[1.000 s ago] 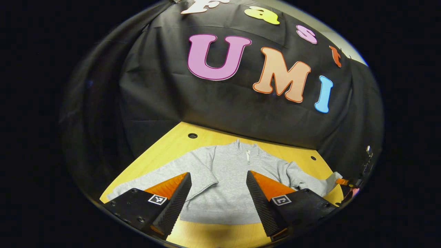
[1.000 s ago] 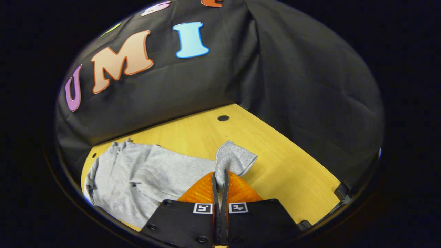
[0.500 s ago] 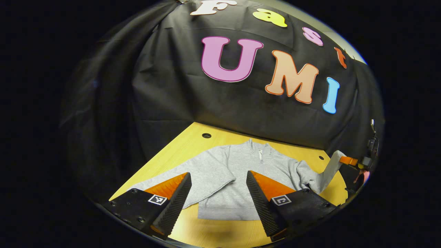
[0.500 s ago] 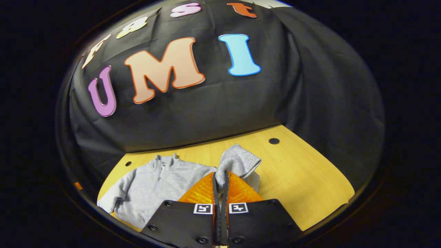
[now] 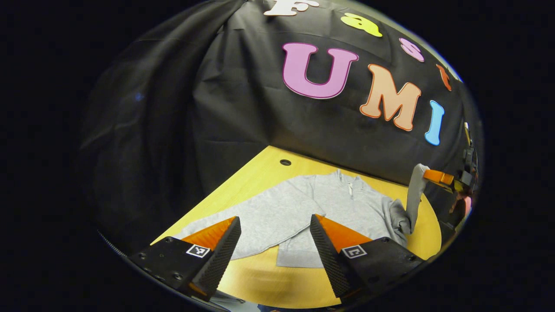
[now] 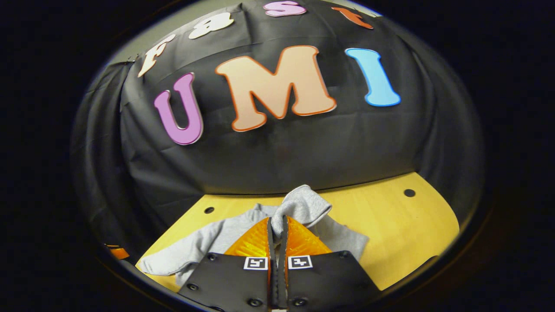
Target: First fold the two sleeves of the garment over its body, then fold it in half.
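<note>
A grey zip-neck sweatshirt (image 5: pixel 321 203) lies flat on the yellow wooden table (image 5: pixel 256 177). In the left gripper view its near sleeve (image 5: pixel 243 225) stretches toward me across the table. My left gripper (image 5: pixel 275 225) hovers open above that sleeve and the hem, with nothing between its fingers. My right gripper (image 6: pixel 277 223) is shut on the cuff of the other sleeve (image 6: pixel 301 206), lifted above the sweatshirt body (image 6: pixel 208 238). In the left gripper view that raised sleeve (image 5: pixel 416 190) hangs from the right gripper (image 5: pixel 433 176) at the far right.
The black cloth wall stands close behind the table on the far side. Small round holes (image 5: pixel 285 162) (image 6: pixel 409 193) mark the tabletop near its corners. Bare wood (image 6: pixel 403 234) lies to the right of the sweatshirt in the right gripper view.
My right gripper has lifted the sleeve cuff higher and swung it in over the sweatshirt body. The left gripper view has shifted leftward; the left gripper stays open.
</note>
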{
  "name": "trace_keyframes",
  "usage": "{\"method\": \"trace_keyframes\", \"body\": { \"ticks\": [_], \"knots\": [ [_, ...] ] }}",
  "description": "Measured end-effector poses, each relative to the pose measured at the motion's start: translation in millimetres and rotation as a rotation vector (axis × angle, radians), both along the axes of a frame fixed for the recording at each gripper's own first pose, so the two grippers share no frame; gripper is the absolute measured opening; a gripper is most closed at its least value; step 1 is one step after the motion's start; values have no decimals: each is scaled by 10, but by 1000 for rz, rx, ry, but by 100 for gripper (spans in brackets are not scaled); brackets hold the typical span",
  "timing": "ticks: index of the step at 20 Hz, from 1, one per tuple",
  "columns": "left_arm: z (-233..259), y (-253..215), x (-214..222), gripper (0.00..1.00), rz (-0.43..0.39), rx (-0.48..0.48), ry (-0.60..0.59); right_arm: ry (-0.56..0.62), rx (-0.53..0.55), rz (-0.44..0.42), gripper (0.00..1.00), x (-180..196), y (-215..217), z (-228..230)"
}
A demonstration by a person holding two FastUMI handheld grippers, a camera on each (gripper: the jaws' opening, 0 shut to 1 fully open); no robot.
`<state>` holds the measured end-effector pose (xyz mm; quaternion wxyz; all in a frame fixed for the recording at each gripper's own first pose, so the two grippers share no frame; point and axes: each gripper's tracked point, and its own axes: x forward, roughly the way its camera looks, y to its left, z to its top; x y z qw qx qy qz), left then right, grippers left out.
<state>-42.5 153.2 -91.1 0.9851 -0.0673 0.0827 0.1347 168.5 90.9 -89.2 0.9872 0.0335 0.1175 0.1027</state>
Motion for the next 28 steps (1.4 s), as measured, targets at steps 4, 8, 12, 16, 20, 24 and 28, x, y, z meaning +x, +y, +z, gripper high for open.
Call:
{"method": "trace_keyframes", "body": {
  "ticks": [4,8,12,16,20,24,28],
  "knots": [
    [-113,175,-168,94,32,-14,10,1,27,134,2,45,804,-65],
    [-250,395,-319,94,71,-38,18,-1,31,249,2,65,1533,-188],
    [-441,586,-419,94,111,-32,53,43,14,300,2,184,2079,-507],
    [-705,730,-394,94,130,-45,90,88,-41,303,3,372,2422,-1004],
    [-1022,951,-368,94,161,-54,130,176,-93,336,11,376,2539,-1448],
    [-1286,1174,-287,94,195,-75,173,153,-90,386,29,309,2647,-1455],
    [-1435,1335,-298,94,223,-93,202,145,-123,388,87,204,2629,-1415]
  ]
}}
